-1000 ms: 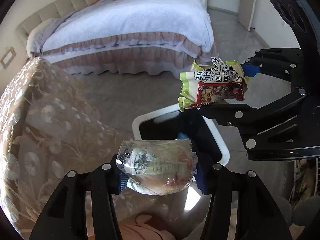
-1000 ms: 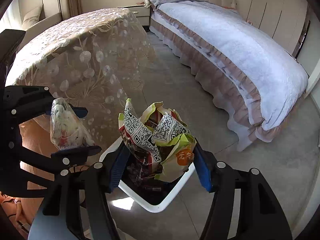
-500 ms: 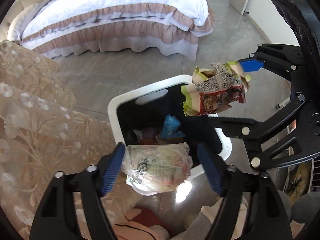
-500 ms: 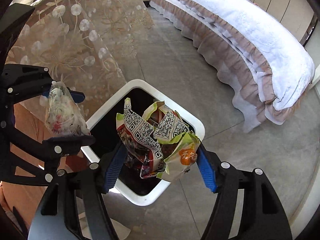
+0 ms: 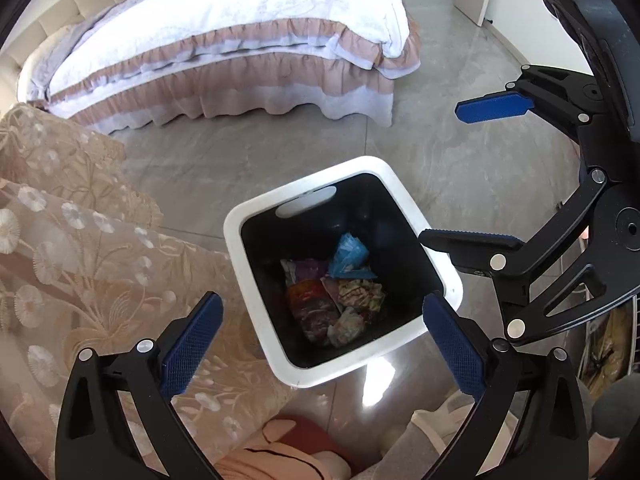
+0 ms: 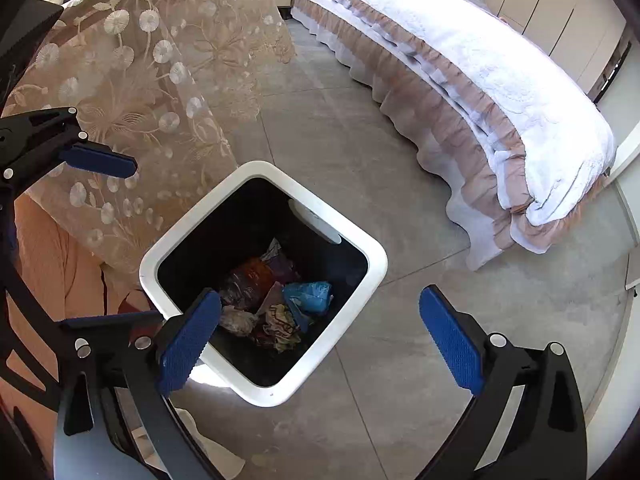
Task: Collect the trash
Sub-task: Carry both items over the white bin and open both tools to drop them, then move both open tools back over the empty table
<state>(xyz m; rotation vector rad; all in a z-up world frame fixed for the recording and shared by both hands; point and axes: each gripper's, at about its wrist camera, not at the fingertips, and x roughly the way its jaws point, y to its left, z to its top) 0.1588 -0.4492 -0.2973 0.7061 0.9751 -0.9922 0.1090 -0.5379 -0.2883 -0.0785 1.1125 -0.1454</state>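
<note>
The white-rimmed square plastic trash bin [image 5: 256, 320] stands on the grey tiled floor [image 5: 460, 168], just beside the bench draped in a beige floral lace cloth [image 5: 80, 240]. Crumpled snack wrappers [image 5: 336, 300] lie in its bottom. Across the floor, beyond the bin, stands the white-quilted bed with a ruffled skirt [image 5: 240, 32].

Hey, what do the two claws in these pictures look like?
Both match: the left claw and right claw have matte black angular frames with cut-out openings, silver round rivets at the pivots, and flat, blue, finely textured pads on the fingers. No cables or markings show.
</note>
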